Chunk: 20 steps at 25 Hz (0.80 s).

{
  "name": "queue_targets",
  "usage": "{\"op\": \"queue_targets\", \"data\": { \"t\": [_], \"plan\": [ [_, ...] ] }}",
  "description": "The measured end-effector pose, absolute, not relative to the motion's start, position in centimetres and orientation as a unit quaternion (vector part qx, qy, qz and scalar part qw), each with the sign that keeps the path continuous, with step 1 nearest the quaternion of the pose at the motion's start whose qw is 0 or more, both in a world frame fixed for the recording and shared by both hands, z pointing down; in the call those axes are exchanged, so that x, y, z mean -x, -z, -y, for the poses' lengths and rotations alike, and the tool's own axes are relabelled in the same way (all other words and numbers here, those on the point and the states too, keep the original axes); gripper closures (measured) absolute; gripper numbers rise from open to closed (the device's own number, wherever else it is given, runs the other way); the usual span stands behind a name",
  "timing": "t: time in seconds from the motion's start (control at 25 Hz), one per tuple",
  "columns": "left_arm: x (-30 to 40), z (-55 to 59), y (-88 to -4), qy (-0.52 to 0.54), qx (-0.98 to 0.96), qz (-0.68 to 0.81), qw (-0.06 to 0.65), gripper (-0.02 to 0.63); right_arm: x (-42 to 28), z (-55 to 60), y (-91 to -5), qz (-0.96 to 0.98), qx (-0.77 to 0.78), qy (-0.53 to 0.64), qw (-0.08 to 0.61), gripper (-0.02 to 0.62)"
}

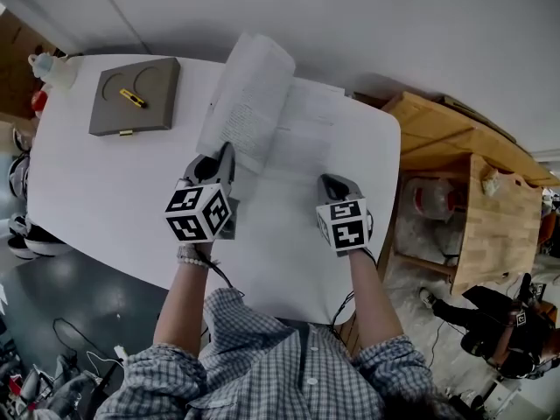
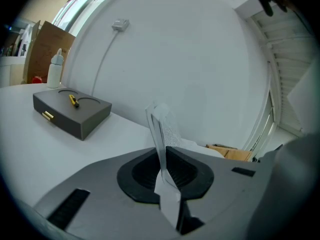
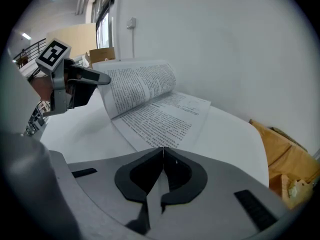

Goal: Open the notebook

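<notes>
The notebook [image 1: 302,134] lies open on the white table [image 1: 105,182], showing printed pages. A sheaf of its pages [image 1: 249,103] stands lifted and curled over toward the left. My left gripper [image 1: 226,160] is shut on the lower edge of that sheaf; in the left gripper view the sheet [image 2: 161,129] runs up edge-on from between the jaws [image 2: 162,166]. My right gripper [image 1: 332,186] is shut, its tips at the near edge of the flat right-hand page [image 3: 165,116]. The right gripper view shows its closed jaws [image 3: 163,151], the curled pages [image 3: 142,81] and the left gripper [image 3: 100,78].
A grey box [image 1: 136,94] with a small yellow item [image 1: 133,98] on top sits at the table's far left, a white bottle [image 1: 51,66] beside it. Wooden furniture [image 1: 477,178] stands to the right of the table. A person [image 1: 499,322] is at the lower right.
</notes>
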<state>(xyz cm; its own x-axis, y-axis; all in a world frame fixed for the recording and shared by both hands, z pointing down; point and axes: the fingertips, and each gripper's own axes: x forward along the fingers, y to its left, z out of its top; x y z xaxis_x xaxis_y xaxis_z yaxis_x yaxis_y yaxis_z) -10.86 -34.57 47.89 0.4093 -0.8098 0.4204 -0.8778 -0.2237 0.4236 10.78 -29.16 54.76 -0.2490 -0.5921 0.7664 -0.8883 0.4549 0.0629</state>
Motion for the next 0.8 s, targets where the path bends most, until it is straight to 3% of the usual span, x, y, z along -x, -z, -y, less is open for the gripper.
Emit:
{"op": "queue_targets", "data": {
  "t": [0.48,0.8],
  "plan": [
    [14.1,34.3,-51.6,-0.064,-0.742,0.559,0.365,0.555,-10.5,29.1,-54.7,0.767,-0.484,-0.203,0.37,0.574],
    [14.6,34.2,-53.4,-0.098,-0.733,0.558,0.377,0.501,-10.6,29.1,-54.6,0.764,-0.496,-0.214,0.351,0.574]
  ]
}}
